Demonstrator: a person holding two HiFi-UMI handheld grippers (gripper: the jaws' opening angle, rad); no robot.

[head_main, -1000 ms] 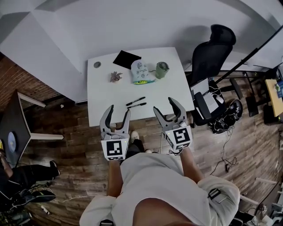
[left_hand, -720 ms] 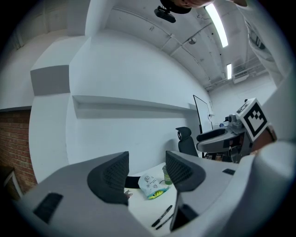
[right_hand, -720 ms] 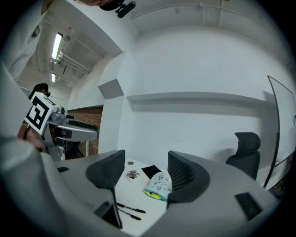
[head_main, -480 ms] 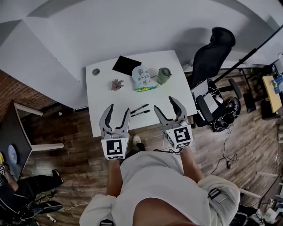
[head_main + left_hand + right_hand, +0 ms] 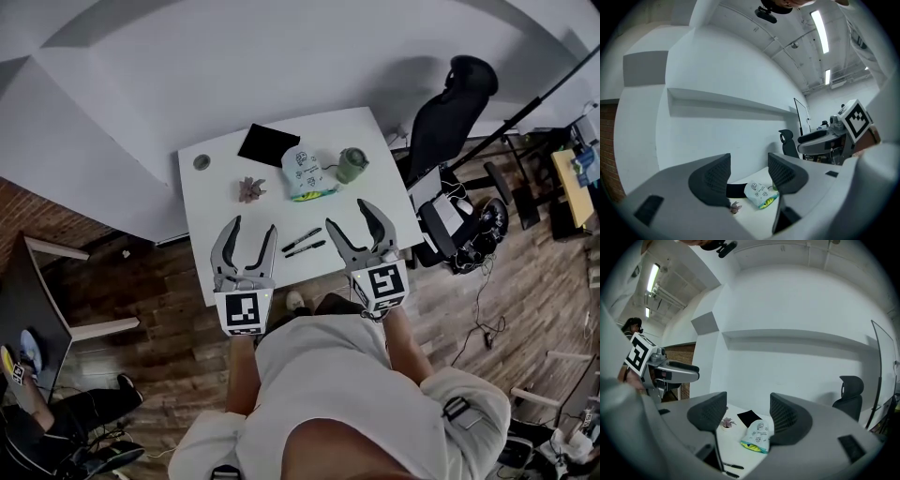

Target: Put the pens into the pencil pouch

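Note:
Two black pens (image 5: 303,244) lie side by side near the front edge of a small white table (image 5: 214,212). Behind them lies a pale printed pencil pouch (image 5: 303,172) with a green-yellow end, also seen in the left gripper view (image 5: 759,194) and the right gripper view (image 5: 758,436), where the pens (image 5: 732,467) show low down. My left gripper (image 5: 244,240) is open over the table's front left. To the right of the pens, my right gripper (image 5: 354,223) is open too. Nothing sits between either pair of jaws.
On the table there are also a black flat pad (image 5: 269,144), a green cup-like object (image 5: 352,165), a small pinkish figure (image 5: 249,189) and a round grey disc (image 5: 202,161). A black office chair (image 5: 445,112) stands right of the table, and a white wall rises behind it.
Both grippers have come forward from before the table's front edge to over it, beside the pens. Their jaws have stayed as wide apart.

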